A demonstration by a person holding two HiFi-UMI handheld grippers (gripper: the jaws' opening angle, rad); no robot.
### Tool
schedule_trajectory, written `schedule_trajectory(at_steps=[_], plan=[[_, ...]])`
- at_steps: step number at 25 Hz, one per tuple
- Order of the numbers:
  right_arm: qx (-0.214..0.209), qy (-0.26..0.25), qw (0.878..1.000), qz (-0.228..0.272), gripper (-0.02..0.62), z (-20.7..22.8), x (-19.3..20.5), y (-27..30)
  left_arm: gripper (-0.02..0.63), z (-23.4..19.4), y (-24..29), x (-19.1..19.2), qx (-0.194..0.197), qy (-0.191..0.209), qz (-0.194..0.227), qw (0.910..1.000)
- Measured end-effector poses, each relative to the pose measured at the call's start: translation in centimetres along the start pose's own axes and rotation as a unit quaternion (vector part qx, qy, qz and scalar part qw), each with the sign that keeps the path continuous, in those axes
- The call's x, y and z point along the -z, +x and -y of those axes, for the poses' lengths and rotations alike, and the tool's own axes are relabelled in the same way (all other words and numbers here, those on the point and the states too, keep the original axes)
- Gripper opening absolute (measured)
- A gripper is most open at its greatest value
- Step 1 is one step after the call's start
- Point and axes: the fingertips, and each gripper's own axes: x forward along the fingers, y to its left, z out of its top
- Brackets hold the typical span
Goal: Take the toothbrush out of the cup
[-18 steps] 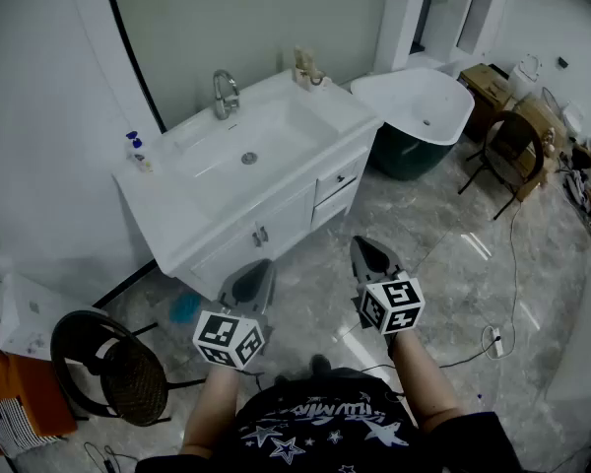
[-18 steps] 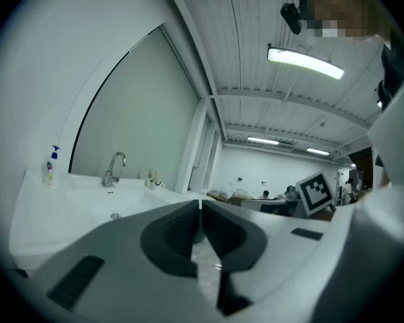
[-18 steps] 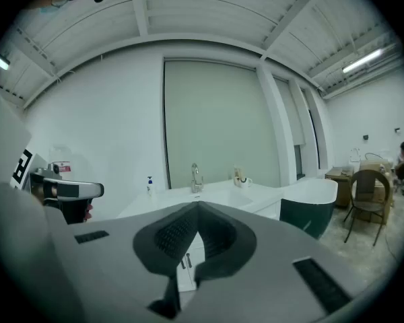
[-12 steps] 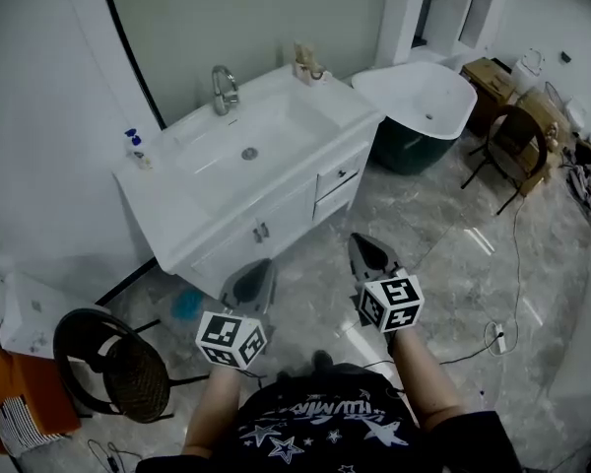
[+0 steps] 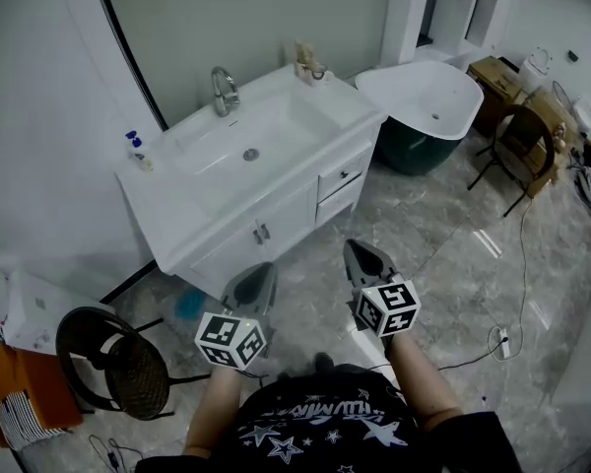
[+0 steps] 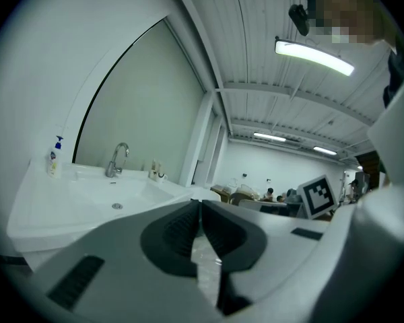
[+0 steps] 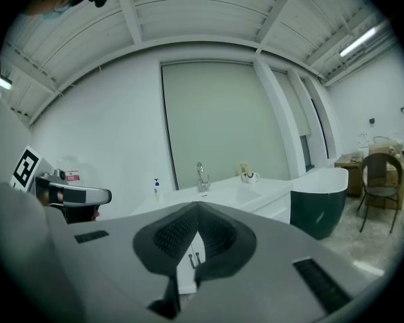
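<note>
A white cup [image 5: 308, 68] with a toothbrush standing in it sits on the back right corner of the white sink vanity [image 5: 192, 227]. It also shows small in the left gripper view as the cup [image 6: 156, 174], and in the right gripper view as the cup [image 7: 248, 175]. My left gripper [image 5: 259, 270] and right gripper [image 5: 361, 250] are side by side over the floor in front of the vanity, well short of the cup. Both are shut and empty, the left gripper [image 6: 200, 202] and the right gripper [image 7: 197, 207] with tips together.
A chrome faucet [image 5: 224, 92] and a soap bottle [image 5: 135, 150] stand on the vanity. A white and dark green bathtub [image 5: 428, 102] is to its right. A black round chair [image 5: 113, 364] stands lower left, a wooden chair [image 5: 527, 146] far right. Cables lie on the marble floor.
</note>
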Motion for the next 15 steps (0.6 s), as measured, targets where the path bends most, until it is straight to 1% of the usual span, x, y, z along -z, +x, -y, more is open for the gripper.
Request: schedule_trajectory(at_steps=[5, 8, 10, 12, 15], plan=[[-0.013, 0.002, 1.0, -0.007, 0.014, 2.1, 0.6, 0.4, 0.028, 0.7, 1.5, 0.9, -0.014, 0.0, -0.01, 0.9998], [-0.028, 0.006, 1.0, -0.011, 0.014, 3.2, 1.3, 0.2, 0.028, 1.4, 2.4, 1.7, -0.024, 0.005, -0.016, 0.9996], [-0.036, 0.014, 0.999, -0.014, 0.014, 3.8, 1.7, 0.3, 0.028, 1.6, 3.2, 1.9, -0.029, -0.002, -0.018, 0.9994], [-0.029, 0.011, 0.999, -0.018, 0.014, 4.8, 2.2, 0.4, 0.028, 2.0, 3.9, 2.2, -0.025, -0.008, -0.022, 0.9994], [-0.016, 0.006, 1.0, -0.023, 0.014, 6.4, 2.4, 0.8, 0.028, 2.1, 5.3, 2.3, -0.022, -0.004, -0.029, 0.9993]])
